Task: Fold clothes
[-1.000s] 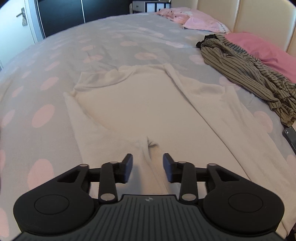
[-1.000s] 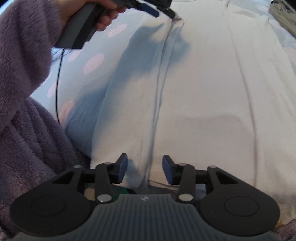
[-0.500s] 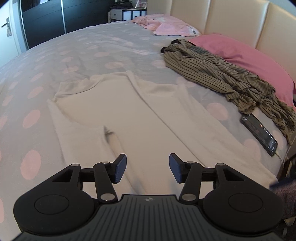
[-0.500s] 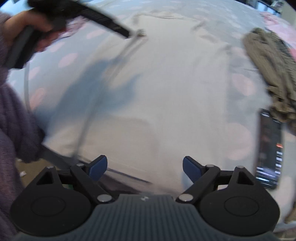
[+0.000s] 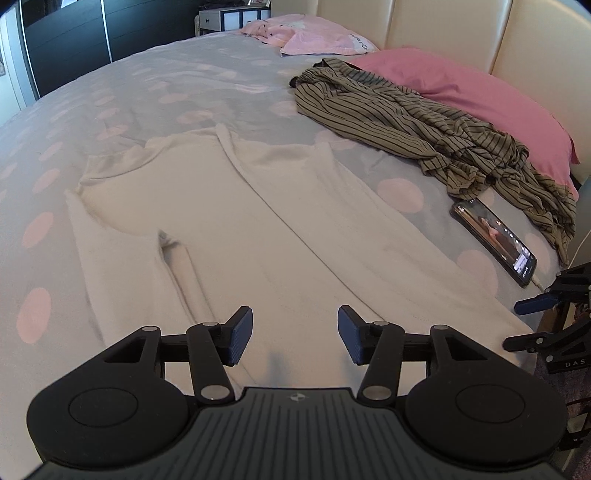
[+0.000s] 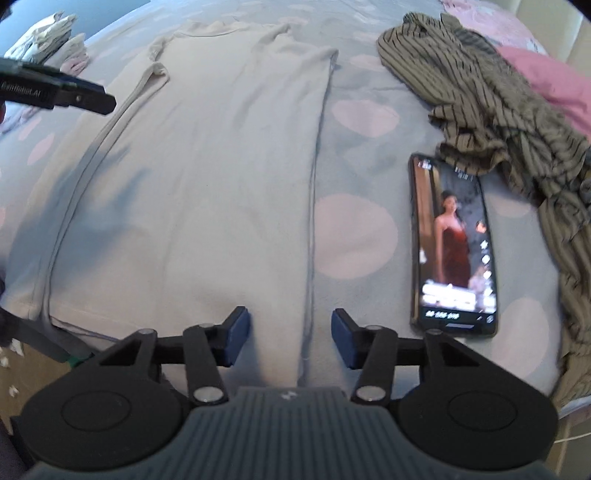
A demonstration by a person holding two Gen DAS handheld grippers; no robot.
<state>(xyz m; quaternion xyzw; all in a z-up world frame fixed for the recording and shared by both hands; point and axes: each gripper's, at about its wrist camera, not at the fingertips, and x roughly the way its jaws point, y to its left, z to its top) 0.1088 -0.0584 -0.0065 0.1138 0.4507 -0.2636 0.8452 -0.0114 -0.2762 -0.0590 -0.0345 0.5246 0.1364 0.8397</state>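
Through my left wrist camera, my left gripper hangs over the near end of one white garment spread flat on the polka-dot bedspread. Its jaws stand apart with nothing between the pads, only white cloth below them. One sleeve lies folded along the garment's left side. Past it I count one striped olive garment in a crumpled heap, one bright pink pillow against the headboard, and one paler pink pillow further back. One phone lies face up, screen lit, just beside the striped heap. At the right edge my right gripper shows partly.

Through my right wrist camera, that gripper's jaws have just been closing from a wider spread; they are apart now and empty, poised above the white garment's right edge, which runs as one long seam up the bed. The single phone sits to the right of that edge, apart from the white cloth. The striped garment lies beyond it, touching the phone's far corner. My left gripper's fingers reach in from the upper left. One small stack of folded pale clothes sits at the far left corner.
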